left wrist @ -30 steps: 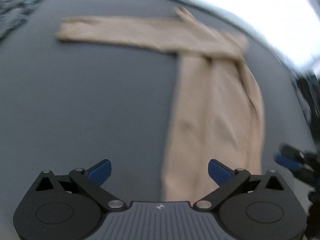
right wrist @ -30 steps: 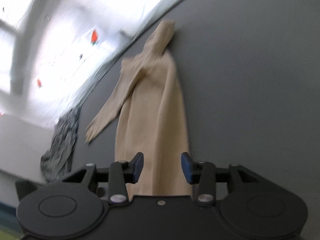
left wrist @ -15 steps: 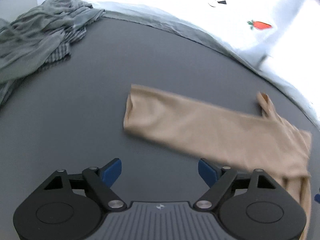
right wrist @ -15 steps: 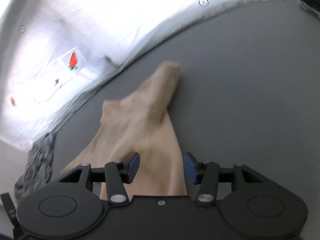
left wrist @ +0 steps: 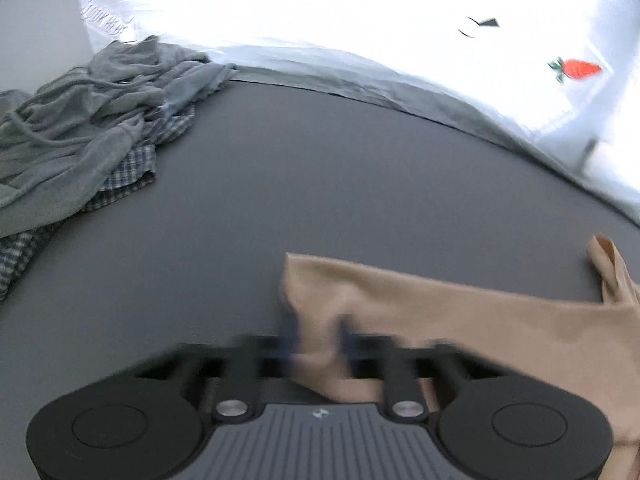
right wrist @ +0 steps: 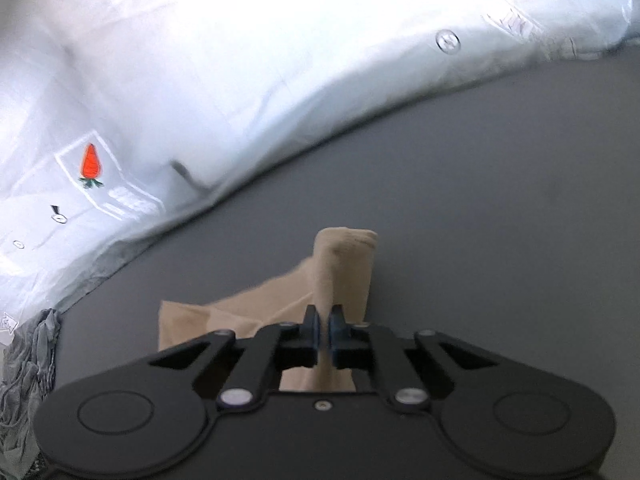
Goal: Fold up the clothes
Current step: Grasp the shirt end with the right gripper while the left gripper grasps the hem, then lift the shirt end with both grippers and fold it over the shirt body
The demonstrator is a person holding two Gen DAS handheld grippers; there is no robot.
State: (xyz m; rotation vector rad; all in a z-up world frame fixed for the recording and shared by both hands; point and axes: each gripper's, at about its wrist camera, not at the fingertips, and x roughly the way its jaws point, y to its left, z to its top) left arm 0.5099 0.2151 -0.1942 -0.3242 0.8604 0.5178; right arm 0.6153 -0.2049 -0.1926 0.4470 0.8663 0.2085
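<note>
- Looking down my left wrist camera: my left gripper (left wrist: 316, 336) is smeared with blur, its blue fingertips drawn close with a fold of the beige garment (left wrist: 460, 320) bunched between them, so it looks clamped on the cloth near the sleeve end.
- The garment stretches away to the right across the dark grey table (left wrist: 320, 184), lying flat there, with a small upturned tip (left wrist: 604, 256) at the far right.
- Far left on the table sits a heap of grey clothes (left wrist: 80, 128), and a checked fabric (left wrist: 132, 172) peeks out from under it, well apart from the beige piece.
- Behind the table's far edge hangs a white plastic sheet (left wrist: 360, 20) with a printed carrot (left wrist: 578, 69).
- Switching to my right wrist camera: my right gripper (right wrist: 323, 326) has its blue pads almost together, pinching a ridge of the beige garment (right wrist: 224, 316) that rises up between them.
- Past the fingertips a rolled tube of the fabric (right wrist: 346, 256) stands up, while a flat part spreads to the left on the grey table (right wrist: 500, 220).
- The carrot print (right wrist: 90, 162) shows on the white sheet (right wrist: 280, 60) at left, and the grey clothes heap (right wrist: 28, 364) sits at the left edge.
</note>
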